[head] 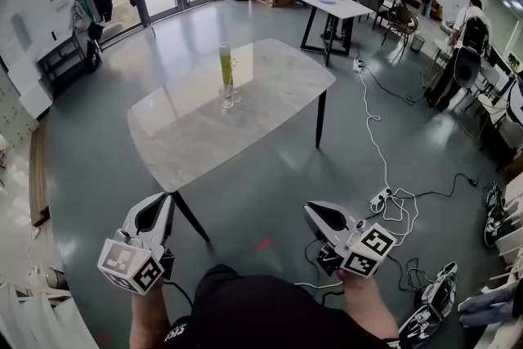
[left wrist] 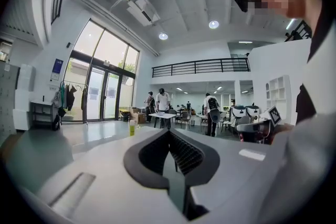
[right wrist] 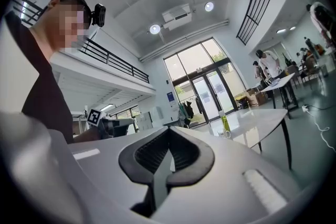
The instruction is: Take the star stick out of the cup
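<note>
I see the left gripper (head: 154, 210) and the right gripper (head: 315, 213) both pressed together on nothing, well apart from the table (head: 274, 78), where the star stick (head: 225, 64) stands upright in the cup (head: 228, 97).

Yellow-green star stick (head: 225, 65) — upright in clear cup (head: 228, 99) on table (head: 274, 86).

— Where does the cup (head: 228, 100) stand?
— On the table (head: 270, 78), near its middle, with the star stick (head: 225, 65) upright in it.
— And the tongs?
— The left tongs (head: 161, 202) and the right tongs (head: 312, 213) are near, before the table's near corner, well apart from the cup.
— Farther off?
— A second table (head: 347, 8) stands far right, and cables (head: 372, 127) lie on the floor at the right.
</note>
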Available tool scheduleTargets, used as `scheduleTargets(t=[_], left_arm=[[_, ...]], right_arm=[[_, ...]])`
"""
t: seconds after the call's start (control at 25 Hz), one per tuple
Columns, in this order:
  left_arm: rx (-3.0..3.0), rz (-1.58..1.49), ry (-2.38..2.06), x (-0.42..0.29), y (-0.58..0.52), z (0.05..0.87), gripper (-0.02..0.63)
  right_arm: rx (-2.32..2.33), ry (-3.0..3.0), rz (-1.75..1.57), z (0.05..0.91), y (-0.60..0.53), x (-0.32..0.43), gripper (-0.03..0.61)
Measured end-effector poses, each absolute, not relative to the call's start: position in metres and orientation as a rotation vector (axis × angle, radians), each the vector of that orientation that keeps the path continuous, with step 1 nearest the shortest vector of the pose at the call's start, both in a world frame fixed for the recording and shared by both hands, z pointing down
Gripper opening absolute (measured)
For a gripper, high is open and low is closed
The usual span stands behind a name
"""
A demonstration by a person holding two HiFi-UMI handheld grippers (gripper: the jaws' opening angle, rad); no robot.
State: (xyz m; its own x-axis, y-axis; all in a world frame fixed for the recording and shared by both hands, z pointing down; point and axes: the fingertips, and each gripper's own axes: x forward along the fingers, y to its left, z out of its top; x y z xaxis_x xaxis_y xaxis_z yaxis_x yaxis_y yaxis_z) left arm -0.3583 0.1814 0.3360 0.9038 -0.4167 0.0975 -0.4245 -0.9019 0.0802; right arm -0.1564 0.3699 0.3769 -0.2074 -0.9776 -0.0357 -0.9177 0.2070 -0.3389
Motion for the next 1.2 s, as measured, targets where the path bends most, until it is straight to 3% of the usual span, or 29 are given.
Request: scheduleTargets(t=[0.44, 0.84, 1.2], left_arm=[[2.937, 0.143, -0.765, -0.335, 0.105, 0.341, 0.003], [2.992, 0.185, -0.560, -0.254, 0.017, 0.356, 0.003], [2.990, 0.176, -0.564, -0.223, -0.070, 0.356, 0.003]], right_arm=[[-1.790, 2.235, -0.479, 0.402, 0.316, -0.116, 0.014], [-1.783, 2.252, -0.510, 0.402, 0.185, -0.066, 0.014], [-1.742, 2.290, -0.531, 0.397, 0.084, -0.040, 0.014]])
